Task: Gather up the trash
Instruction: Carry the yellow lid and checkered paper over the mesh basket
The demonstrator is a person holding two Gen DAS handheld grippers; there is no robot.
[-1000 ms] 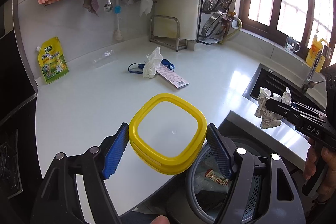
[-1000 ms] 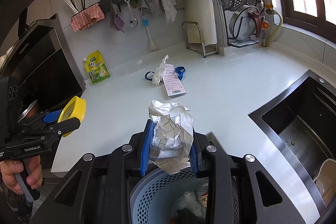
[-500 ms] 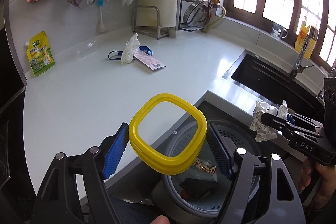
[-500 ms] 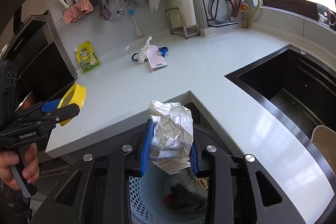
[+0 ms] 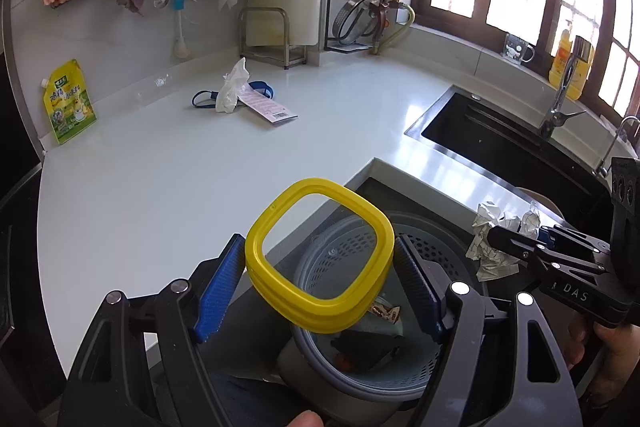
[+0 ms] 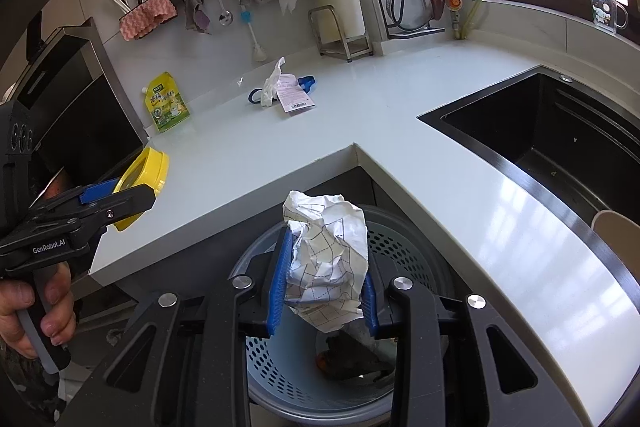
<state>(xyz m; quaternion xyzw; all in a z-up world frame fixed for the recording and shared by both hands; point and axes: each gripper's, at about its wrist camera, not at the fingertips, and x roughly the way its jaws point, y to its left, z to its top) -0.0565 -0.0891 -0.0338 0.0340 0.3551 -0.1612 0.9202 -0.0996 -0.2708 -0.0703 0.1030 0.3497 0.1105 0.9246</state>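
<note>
Hanging over the perforated trash basket (image 6: 404, 243) that stands below the inner corner of the white tabletop (image 5: 160, 195), both grippers carry a piece of trash. The left gripper (image 5: 320, 267) is clenched on a yellow square lid (image 5: 316, 307) with a clear middle, its blue pads (image 5: 218, 287) pressing the lid's two opposite edges; the lid is tilted and sits above the basket's near rim. The right gripper (image 6: 324, 275) grasps a crumpled sheet of white paper (image 6: 328, 251) printed with thin lines, pinched between its blue pads directly above the basket's opening. Inside the basket lie a dark scrap (image 5: 368, 345) and a small wrapper (image 5: 386, 311). Farther back on the tabletop rest a white tissue (image 5: 232, 87), a labelled card (image 5: 268, 105) and a blue strap (image 5: 204, 99), all touching or overlapping one another. A yellow-green pouch (image 5: 68, 103) leans against the wall well to their left. A black sink (image 6: 560, 131) is set into the tabletop to the right.
</note>
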